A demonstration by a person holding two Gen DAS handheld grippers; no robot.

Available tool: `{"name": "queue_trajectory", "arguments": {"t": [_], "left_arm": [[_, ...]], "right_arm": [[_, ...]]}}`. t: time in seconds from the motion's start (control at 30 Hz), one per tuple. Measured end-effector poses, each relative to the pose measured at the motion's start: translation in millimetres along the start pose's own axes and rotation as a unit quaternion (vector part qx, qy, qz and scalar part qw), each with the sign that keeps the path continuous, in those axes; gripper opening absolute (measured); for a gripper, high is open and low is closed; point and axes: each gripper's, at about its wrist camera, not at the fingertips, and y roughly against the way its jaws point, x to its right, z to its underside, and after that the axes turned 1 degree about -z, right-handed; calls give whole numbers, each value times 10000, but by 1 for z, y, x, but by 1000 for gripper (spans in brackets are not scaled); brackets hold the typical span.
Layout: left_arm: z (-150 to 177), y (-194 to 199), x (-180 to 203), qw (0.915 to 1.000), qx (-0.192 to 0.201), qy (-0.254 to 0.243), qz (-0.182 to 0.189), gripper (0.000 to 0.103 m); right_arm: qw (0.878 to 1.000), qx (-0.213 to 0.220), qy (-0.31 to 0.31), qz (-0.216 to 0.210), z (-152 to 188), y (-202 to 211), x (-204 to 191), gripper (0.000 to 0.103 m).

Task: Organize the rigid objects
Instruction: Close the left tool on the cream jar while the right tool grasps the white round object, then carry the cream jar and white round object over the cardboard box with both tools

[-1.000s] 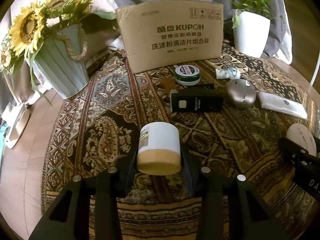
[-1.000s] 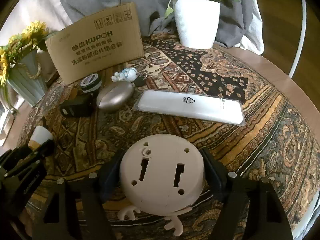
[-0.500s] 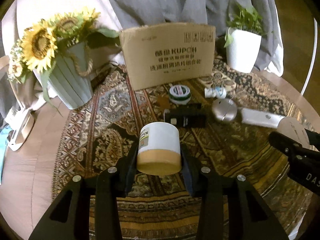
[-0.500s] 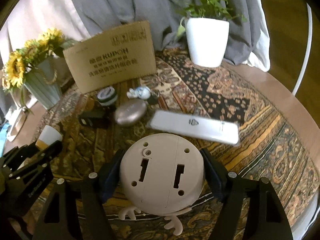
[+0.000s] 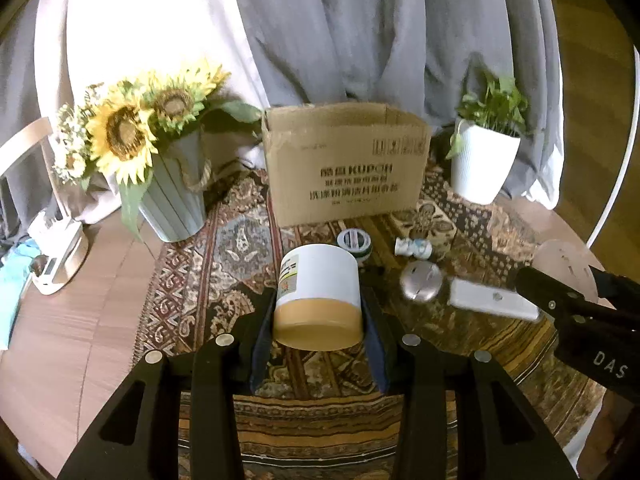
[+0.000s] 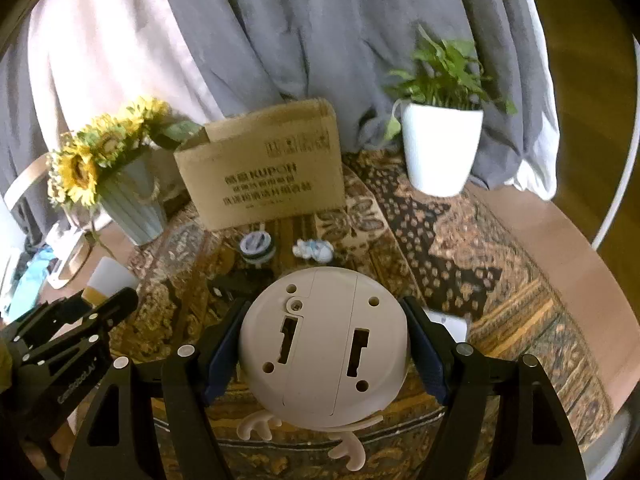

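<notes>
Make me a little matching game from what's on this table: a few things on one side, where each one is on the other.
1. white jar
2. round white device
3. cardboard box
4. sunflowers

a. standing at the back of the rug
b. in the grey-green pot
c. in the left gripper
d. in the right gripper

Pairs: 1-c, 2-d, 3-a, 4-b

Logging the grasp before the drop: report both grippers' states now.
Left gripper: shut on the white cylindrical jar with a tan lid.
Right gripper: shut on the round cream plastic device with antler-shaped feet.
</notes>
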Motion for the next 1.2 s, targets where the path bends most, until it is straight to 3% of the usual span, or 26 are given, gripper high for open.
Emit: {"name": "queue_trajectory", "arguments": {"t": [0.23,0.67,1.03,1.2], "left_arm": [[-17,11,4,9998,173,134,19,40],[-61,21,1,9969,717,184,-282,40],[-106,7,-6,9946,991,218,-231,40],[-129,-7,-8,9934,1108,132,-247,40]], "right_arm": [[9993,165,206,-261,-22,10,-1,75],[9952,648,500,-535,-68,13,-4,75],[9891,1159,680,-596,-117,5,-14,75],[9881,1163,701,-716,-141,-7,-15,75]]}}
